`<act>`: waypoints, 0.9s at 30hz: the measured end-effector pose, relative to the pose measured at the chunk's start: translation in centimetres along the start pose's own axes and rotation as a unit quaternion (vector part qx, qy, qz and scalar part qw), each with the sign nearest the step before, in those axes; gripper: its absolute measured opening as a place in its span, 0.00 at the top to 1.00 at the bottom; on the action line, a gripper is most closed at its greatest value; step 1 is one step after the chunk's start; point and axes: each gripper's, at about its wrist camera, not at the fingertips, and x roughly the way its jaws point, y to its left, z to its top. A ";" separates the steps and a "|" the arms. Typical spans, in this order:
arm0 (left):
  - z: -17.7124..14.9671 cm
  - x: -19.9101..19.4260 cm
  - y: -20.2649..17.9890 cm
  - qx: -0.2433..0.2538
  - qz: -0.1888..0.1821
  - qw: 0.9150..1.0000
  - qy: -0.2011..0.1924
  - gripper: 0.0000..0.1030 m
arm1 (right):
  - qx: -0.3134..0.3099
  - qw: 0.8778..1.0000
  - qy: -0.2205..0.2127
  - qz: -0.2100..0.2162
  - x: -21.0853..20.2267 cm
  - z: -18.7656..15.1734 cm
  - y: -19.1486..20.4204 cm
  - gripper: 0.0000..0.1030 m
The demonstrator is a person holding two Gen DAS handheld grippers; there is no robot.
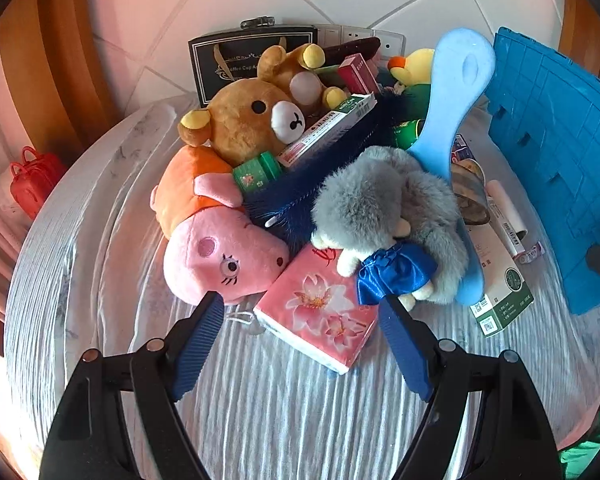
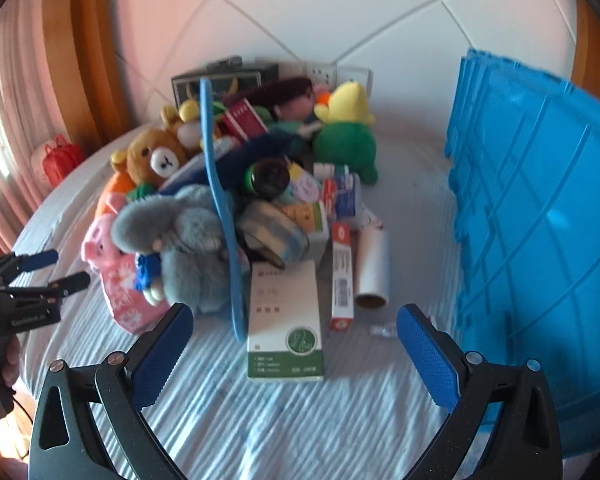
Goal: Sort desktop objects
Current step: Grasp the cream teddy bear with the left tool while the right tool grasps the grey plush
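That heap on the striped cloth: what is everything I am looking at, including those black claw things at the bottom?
pig plush: 1, pink with orange body, left front of the heap
bear plush: 1, brown, behind the pig
grey plush: 1, grey with blue bow, front middle
tissue pack: 1, pink floral, front, partly under the grey plush
duck plush: 1, yellow on green, back right
long flat blue piece: 1, light blue, leaning across the heap
white and green box: 1, front right
paper roll: 1, white, right of the boxes
crate: 1, blue, far right
left hand-held gripper: 1, black with blue pads, open
right hand-held gripper: 1, same, open
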 end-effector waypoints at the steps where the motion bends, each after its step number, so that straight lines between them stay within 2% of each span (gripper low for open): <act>1: 0.4 0.5 -0.3 0.004 -0.003 1.000 0.002 0.23 | 0.005 1.000 0.007 -0.003 0.5 -0.1 -0.1 0.00; 4: 1.2 2.3 -1.2 0.009 -0.012 1.000 0.016 0.23 | 0.027 0.999 0.029 -0.017 2.1 -0.3 -1.0 0.00; 9: 2.9 5.0 -2.4 0.001 -0.026 0.999 0.025 0.23 | 0.038 0.998 0.040 -0.022 3.7 0.0 -1.9 0.00; 12: 3.2 6.8 -3.2 0.006 -0.039 0.999 0.034 0.35 | 0.049 0.998 0.038 -0.011 4.5 0.6 -2.2 0.00; 13: 3.2 7.4 -3.3 0.001 -0.050 0.998 0.038 0.45 | 0.050 0.998 0.039 -0.009 4.8 0.8 -2.2 0.00; 15: 3.1 7.7 -3.4 -0.004 -0.057 0.998 0.039 0.52 | 0.044 0.998 0.043 -0.003 5.3 1.1 -1.8 0.00; 16: 3.1 7.5 -3.3 -0.004 -0.065 0.997 0.035 0.64 | 0.039 0.998 0.046 0.004 5.7 1.4 -1.5 0.00; 17: 3.0 7.2 -3.1 -0.001 -0.073 0.997 0.034 0.70 | 0.032 0.998 0.048 0.010 5.9 1.5 -1.0 0.00; 21: 2.8 5.6 -1.4 0.013 -0.036 0.999 0.014 0.76 | 0.007 0.997 0.057 0.045 6.6 2.6 1.4 0.00; 22: 2.7 5.4 -0.8 0.011 -0.033 0.999 0.015 0.87 | 0.003 0.997 0.056 0.061 6.8 2.9 2.1 0.00; 24: 2.4 5.2 0.3 0.004 -0.032 0.999 0.018 0.87 | -0.007 0.995 0.055 0.084 7.1 3.5 3.6 0.00; 26: 2.2 5.2 0.7 0.004 -0.041 0.999 0.020 0.87 | -0.020 0.993 0.058 0.101 7.5 3.9 5.1 0.12; 27: 2.3 5.2 0.7 0.001 -0.047 0.999 0.020 0.87 | -0.031 0.992 0.061 0.109 7.8 4.2 6.0 0.26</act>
